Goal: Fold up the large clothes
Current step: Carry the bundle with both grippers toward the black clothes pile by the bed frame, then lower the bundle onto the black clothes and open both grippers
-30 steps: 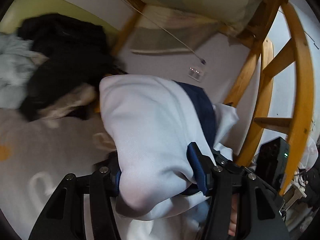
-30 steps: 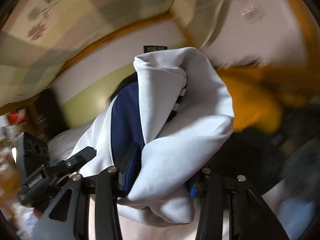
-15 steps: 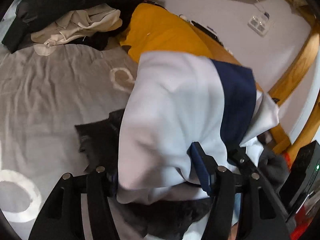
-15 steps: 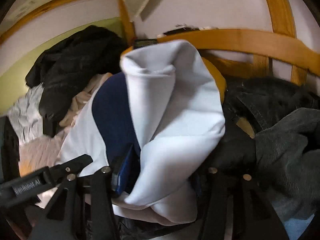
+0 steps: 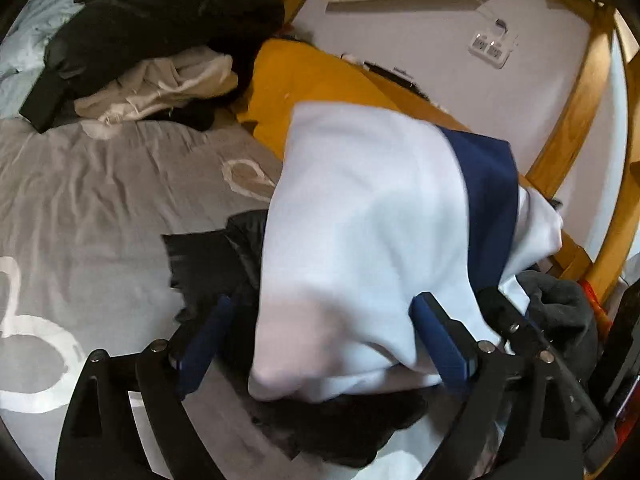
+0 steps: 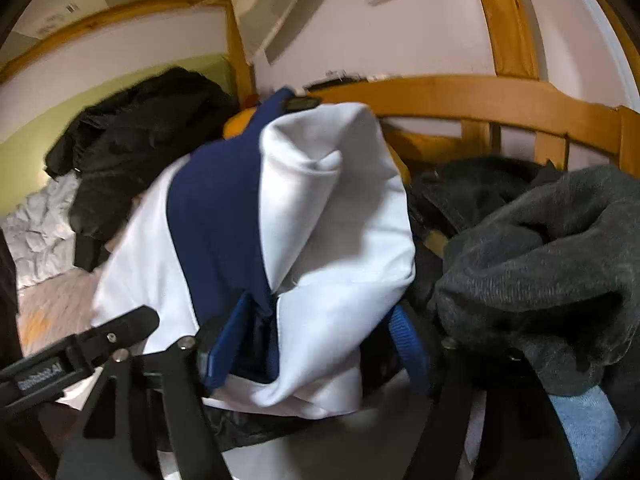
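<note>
A folded white garment with a navy band [image 5: 360,232] rests on a black garment [image 5: 216,256] lying on the grey bed sheet [image 5: 92,200]. My left gripper [image 5: 320,340] straddles its near end with the jaws opening. Its left pad [image 5: 204,336] stands clear of the cloth, and its right pad [image 5: 436,336] sits by the fold. In the right wrist view the same bundle [image 6: 328,216] stands between the fingers of my right gripper [image 6: 316,344], whose jaws are also opening. A dark gap shows beside its right pad [image 6: 408,344].
A black jacket [image 5: 152,12] and a cream garment [image 5: 168,84] are heaped at the back, beside a mustard garment [image 5: 312,80]. A wooden bed rail [image 6: 480,100] runs behind. A dark grey knit [image 6: 540,264] bulges at the right. A wall socket [image 5: 490,46] is above.
Both grippers came down with the white bundle from high up to the bed. Their jaws have spread, and the left gripper's left pad has come off the cloth.
</note>
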### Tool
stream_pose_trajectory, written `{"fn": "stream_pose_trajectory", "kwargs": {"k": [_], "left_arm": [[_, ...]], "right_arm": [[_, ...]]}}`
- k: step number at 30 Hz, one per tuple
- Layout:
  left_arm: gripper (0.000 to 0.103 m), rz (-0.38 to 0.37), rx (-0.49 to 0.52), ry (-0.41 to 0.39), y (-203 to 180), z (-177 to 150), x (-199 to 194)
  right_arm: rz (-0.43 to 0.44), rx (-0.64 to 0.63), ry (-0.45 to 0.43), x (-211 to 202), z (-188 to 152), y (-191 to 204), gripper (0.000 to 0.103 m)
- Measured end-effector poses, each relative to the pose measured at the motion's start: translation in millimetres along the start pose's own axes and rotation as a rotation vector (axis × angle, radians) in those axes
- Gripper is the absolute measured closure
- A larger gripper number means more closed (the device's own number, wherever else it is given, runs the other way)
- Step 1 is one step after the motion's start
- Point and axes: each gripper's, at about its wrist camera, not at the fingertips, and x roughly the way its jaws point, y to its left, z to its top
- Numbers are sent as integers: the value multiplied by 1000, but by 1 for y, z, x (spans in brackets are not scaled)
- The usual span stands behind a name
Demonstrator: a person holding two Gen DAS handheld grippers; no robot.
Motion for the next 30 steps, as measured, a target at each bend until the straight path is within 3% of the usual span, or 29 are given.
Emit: {"fn": "stream_pose_trajectory", "kwargs": {"k": [4, 9, 12, 17, 19, 21, 23, 30], "left_arm": [[12, 98, 145, -126, -20, 3, -40], [0, 228, 276, -287, -31, 2, -94], [0, 268, 285, -335, -19, -4, -123], [0, 416, 330, -389, 16, -32, -140], [0, 441, 350, -385, 29, -53, -131], [0, 443, 353, -351, 29, -51, -122], [0, 442, 368, -404, 26, -55, -124], [0, 424, 380, -421, 23, -59, -129]], "right_arm": [[-1, -18, -83, -15, 6, 8, 13], [30, -67, -210, -46, 1, 20, 0], [47, -72, -277, -63, -4, 28, 0], [53, -71, -322, -70, -18, 43, 0], [39, -82, -347, -72, -29, 48, 0], [21, -115, -343, -69, -41, 53, 0], [19, -102, -359, -72, -42, 50, 0], [12, -92, -356, -71, -45, 47, 0]]}}
